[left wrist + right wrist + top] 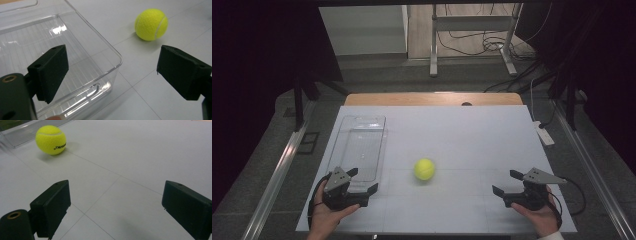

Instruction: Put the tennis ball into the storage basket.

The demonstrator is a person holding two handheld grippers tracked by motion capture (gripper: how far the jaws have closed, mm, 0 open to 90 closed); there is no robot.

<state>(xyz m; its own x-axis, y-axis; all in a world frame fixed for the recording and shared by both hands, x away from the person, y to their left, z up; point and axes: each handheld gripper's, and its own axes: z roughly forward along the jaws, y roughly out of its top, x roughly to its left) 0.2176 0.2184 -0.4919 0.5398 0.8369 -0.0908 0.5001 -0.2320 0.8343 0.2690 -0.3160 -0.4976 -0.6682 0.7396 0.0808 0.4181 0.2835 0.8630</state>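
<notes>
The left tool (pixel 363 181) and the right tool (pixel 506 183), each held in a person's hand, rest at the near corners of the white table (pixel 472 140), both with jaws spread wide and gripping nothing. From the high view, a yellow tennis ball (pixel 424 169) sits in the open between them, nearer the left tool and just to the right of a clear plastic tray (pixel 360 146) that lies lengthwise along the table's left side. In the left gripper view, the tool (pixel 112 75) hangs over the tray's (pixel 82 32) near corner, one jaw above its ribbed floor and the other above bare table, with the ball (pixel 151 24) ahead to the right, clear of the tray wall. In the right gripper view, the tool (pixel 116 206) looks across bare table toward the ball (pixel 51 139), well apart from it, with the tray's (pixel 22 133) edge just behind. The ball looks light, springy and felt-covered, offering good grip but prone to rolling at a nudge; the safest hold is likely across its widest middle, jaws closing level on opposite sides.
</notes>
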